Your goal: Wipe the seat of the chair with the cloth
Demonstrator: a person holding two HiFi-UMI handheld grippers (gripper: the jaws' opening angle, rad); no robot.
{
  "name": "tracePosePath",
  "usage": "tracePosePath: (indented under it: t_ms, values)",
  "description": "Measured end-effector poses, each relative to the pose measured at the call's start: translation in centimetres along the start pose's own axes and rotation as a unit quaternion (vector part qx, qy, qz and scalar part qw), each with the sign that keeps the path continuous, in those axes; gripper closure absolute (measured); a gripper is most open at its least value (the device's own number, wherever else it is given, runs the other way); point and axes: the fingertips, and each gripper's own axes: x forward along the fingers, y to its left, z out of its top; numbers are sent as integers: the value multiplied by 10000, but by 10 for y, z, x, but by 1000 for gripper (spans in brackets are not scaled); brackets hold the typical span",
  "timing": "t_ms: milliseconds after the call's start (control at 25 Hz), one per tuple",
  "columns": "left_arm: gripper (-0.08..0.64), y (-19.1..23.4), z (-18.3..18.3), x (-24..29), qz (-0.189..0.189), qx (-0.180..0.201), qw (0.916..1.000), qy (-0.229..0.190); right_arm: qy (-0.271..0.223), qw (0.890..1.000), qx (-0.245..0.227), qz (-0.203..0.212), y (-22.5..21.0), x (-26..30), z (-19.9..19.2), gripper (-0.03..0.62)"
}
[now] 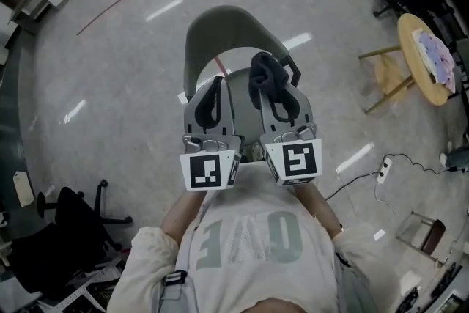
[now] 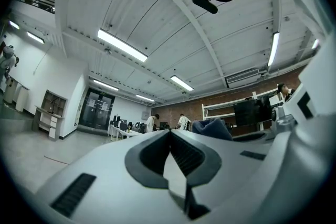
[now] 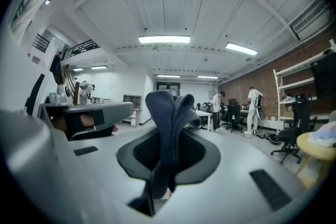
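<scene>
Cloth [image 1: 265, 70] pinched in right claw [image 1: 272, 88], left claw [image 1: 217, 82] closed empty, both hiding chair [image 1: 220, 26] seat, round table [image 1: 410, 48] well aside

A dark blue-grey cloth [image 3: 167, 128], bunched into upright folds, is pinched between the fingers of the right gripper [image 3: 169, 157] and sticks out past their tips. It is held above a grey chair [image 1: 220, 29] with a rounded back, whose seat is mostly hidden.

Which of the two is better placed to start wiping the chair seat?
The right hand-held gripper: it is shut on the cloth, over the chair. The left hand-held gripper is shut and empty.
</scene>
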Motion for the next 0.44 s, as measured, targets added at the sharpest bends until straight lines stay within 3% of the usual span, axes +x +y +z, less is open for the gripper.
tracePosePath:
  t_ms: [200,440]
  values:
    - [545,14,1,-6,72,10,10000,62,13,9997,35,227,22,9,1,535]
    - [545,30,-7,-16,169,-115,9993,307,445,9984,138,332,38,14,-18,535]
